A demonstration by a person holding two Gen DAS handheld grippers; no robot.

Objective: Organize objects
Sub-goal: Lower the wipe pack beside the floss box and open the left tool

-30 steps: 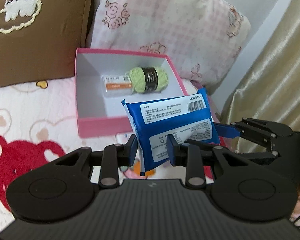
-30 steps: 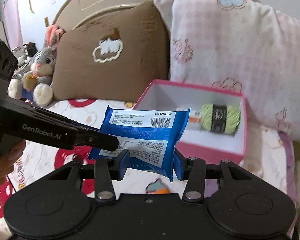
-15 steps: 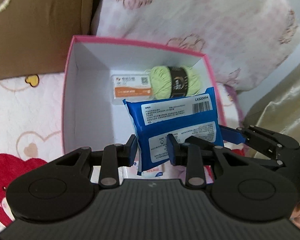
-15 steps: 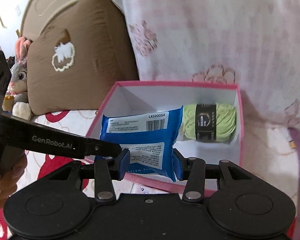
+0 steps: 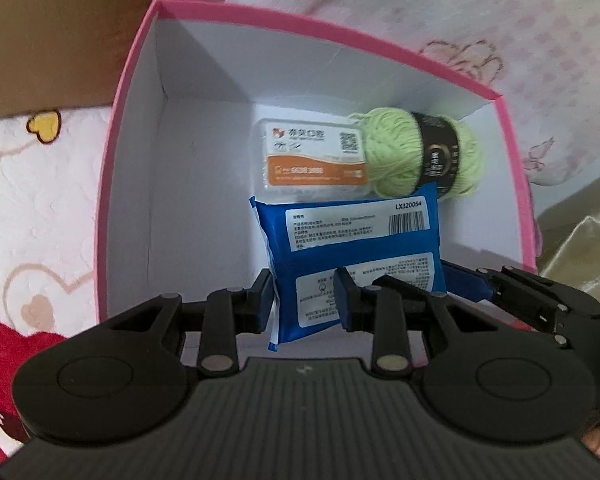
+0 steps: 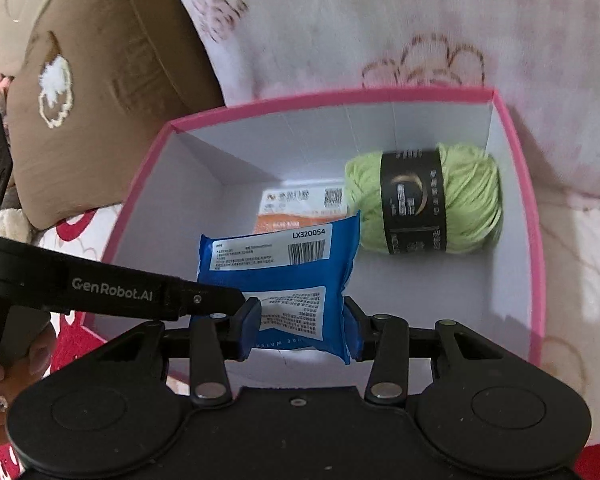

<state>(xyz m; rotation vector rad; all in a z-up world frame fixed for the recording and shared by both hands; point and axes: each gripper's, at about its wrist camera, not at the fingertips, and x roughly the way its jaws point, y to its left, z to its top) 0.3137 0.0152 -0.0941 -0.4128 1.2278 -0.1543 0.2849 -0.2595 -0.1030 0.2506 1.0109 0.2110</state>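
Claws first: the left claw (image 5: 304, 300) is closed nearly as far as it goes, and it pinches the lower left corner of the blue packet (image 5: 352, 248). The right claw (image 6: 302, 330) grips the same packet at its lower end, one pad on each side, and its jaws are closing a little more on the soft wrapper at this moment. So both claws carry one object together.

The packet stands upright between the pads, the white labels toward the cameras. It hangs now inside the outline of the pink box (image 5: 112, 208), above the white floor. If its lower edge touches the floor already, I cannot tell.

A second ago the packet was in front of the box, above the bed cover, and the box looked small and far. Now the box fills both views and the cameras look down into it. This means the carrying part is nearly over, and I judge that only the lowering and the release remain.

Behind the packet, the small plastic case (image 5: 314, 164) with an orange label lies flat on the box floor, and beside it the green yarn ball (image 5: 420, 156) rests near the far right corner. The left half of the box is free.

Around the box are the bed cover, a brown pillow (image 6: 100, 80) and a pink pillow (image 6: 380, 20).
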